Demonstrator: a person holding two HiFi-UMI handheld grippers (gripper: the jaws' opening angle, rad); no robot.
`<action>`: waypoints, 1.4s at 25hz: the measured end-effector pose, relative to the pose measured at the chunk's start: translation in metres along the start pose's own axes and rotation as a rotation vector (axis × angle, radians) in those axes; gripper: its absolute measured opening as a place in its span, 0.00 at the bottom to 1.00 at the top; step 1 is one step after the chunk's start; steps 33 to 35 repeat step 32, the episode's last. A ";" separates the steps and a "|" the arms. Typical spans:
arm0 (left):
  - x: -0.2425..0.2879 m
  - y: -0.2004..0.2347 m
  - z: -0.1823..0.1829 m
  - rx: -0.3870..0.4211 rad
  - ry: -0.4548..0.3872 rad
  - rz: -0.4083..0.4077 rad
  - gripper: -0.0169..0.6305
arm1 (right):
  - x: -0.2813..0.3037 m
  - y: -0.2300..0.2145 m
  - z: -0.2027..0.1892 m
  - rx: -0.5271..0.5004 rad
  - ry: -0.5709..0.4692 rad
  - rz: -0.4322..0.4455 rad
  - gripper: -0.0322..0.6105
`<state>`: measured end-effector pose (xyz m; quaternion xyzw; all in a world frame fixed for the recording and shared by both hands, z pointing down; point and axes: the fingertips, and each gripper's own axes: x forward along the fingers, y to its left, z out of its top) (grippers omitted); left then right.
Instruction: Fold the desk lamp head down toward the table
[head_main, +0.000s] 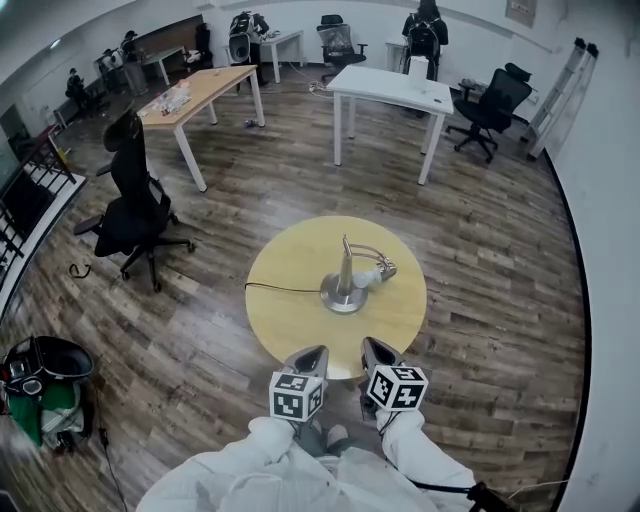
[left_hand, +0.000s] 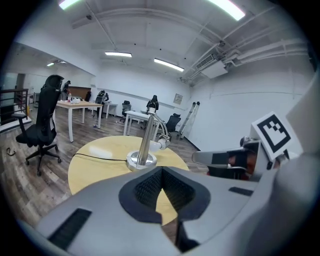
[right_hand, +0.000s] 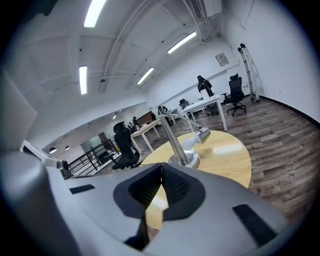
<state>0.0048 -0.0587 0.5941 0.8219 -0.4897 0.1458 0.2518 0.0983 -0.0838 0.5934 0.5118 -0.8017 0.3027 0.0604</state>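
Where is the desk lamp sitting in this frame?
In the head view the desk lamp stands near the middle of the round yellow table, beyond the left gripper and right gripper.

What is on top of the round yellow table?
A silver desk lamp stands near its middle, head hanging low; a black cable runs off one edge. The tabletop hides whatever supports it underneath.

A round yellow table (head_main: 290, 320) stands on a plank floor (head_main: 480, 300). One thing rests on it: a metal lamp (head_main: 346, 268), upright on its round base (head_main: 343, 296) near the middle of the top. A thin black cord (head_main: 285, 289) lies on the top too, running from the base to the left edge.
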 end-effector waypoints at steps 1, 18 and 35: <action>0.000 -0.002 0.002 0.003 -0.005 0.000 0.02 | -0.002 0.001 0.002 0.001 -0.008 -0.001 0.07; -0.012 0.001 0.021 0.034 -0.043 -0.058 0.02 | -0.008 0.022 0.017 -0.075 -0.072 -0.058 0.07; -0.011 0.002 0.017 0.036 -0.030 -0.075 0.02 | -0.009 0.026 0.015 -0.068 -0.089 -0.068 0.07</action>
